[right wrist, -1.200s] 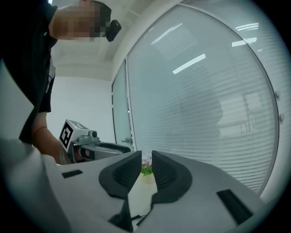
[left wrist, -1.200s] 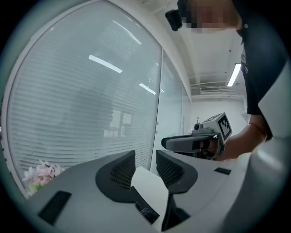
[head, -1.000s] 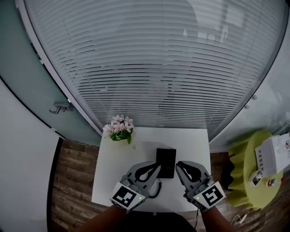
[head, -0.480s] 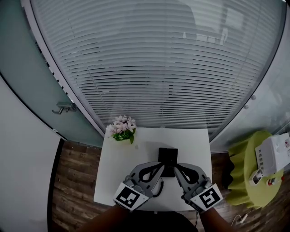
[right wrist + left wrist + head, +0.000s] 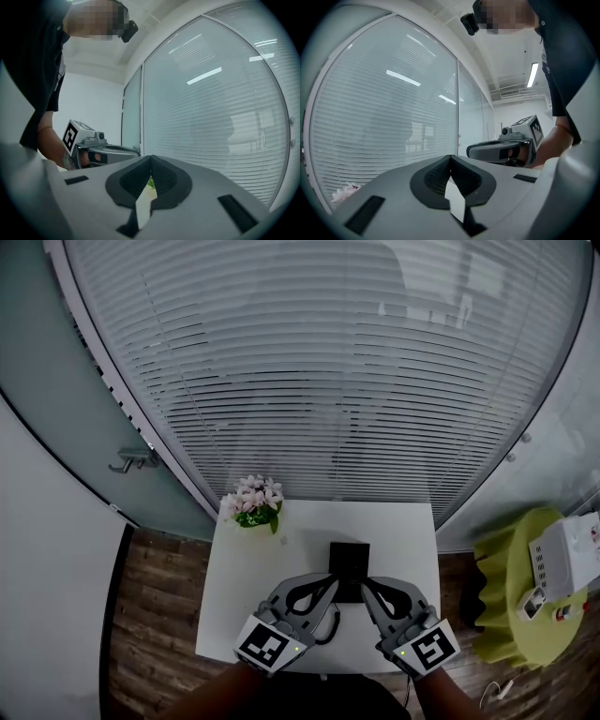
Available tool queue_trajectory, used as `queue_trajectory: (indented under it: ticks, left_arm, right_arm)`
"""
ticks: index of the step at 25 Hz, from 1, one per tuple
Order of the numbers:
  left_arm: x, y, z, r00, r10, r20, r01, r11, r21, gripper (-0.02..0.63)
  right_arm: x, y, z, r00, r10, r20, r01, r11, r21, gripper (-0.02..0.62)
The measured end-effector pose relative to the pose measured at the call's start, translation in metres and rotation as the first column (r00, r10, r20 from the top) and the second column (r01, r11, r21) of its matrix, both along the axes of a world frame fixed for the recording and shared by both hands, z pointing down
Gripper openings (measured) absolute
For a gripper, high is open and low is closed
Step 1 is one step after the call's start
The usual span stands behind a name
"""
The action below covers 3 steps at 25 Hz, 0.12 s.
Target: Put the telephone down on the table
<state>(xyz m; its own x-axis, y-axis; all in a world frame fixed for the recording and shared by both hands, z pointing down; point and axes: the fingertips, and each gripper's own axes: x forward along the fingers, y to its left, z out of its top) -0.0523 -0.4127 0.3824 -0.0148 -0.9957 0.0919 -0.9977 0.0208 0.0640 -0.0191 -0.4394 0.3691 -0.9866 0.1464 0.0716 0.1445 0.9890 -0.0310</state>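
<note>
The black telephone (image 5: 349,564) lies flat near the middle of the white table (image 5: 394,531). Its near end is hidden behind the two gripper tips. My left gripper (image 5: 334,581) and right gripper (image 5: 366,582) hover over the table's near half, angled inward so their tips almost meet at the phone's near end. Both are shut, and I see nothing between their jaws. In the left gripper view the left gripper (image 5: 451,157) has its jaws together, and the right gripper (image 5: 501,150) shows beside it. The right gripper view shows the right gripper (image 5: 151,158) just as tightly together, and the left gripper (image 5: 101,152) opposite.
A small pot of pink flowers (image 5: 251,505) stands at the table's far left corner. A dark cord (image 5: 325,632) loops by the left gripper. A glass wall with white blinds (image 5: 319,381) rises behind the table. A yellow-green stool (image 5: 506,615) with a white box (image 5: 562,563) stands to the right on the wood floor.
Both grippers' tips have drawn slightly closer together over the phone's near end and their jaws have closed the last small gap. The phone has not moved.
</note>
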Motion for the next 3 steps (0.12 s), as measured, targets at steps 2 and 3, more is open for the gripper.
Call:
queue_trajectory:
  ticks: [2,3]
  left_arm:
    - [0.0001,0.0005,-0.0002,1.000,-0.002,-0.002,0.002,1.000,0.000,0.009]
    - [0.0001,0.0007,-0.0003,1.000,-0.004,-0.003,0.004,1.000,0.000,0.009]
  right_arm:
    - [0.0003,0.0007,-0.0002,1.000,-0.002,0.001,0.002,1.000,0.001,0.023]
    - [0.0004,0.0009,-0.0004,1.000,-0.003,0.002,0.003,1.000,0.002,0.023]
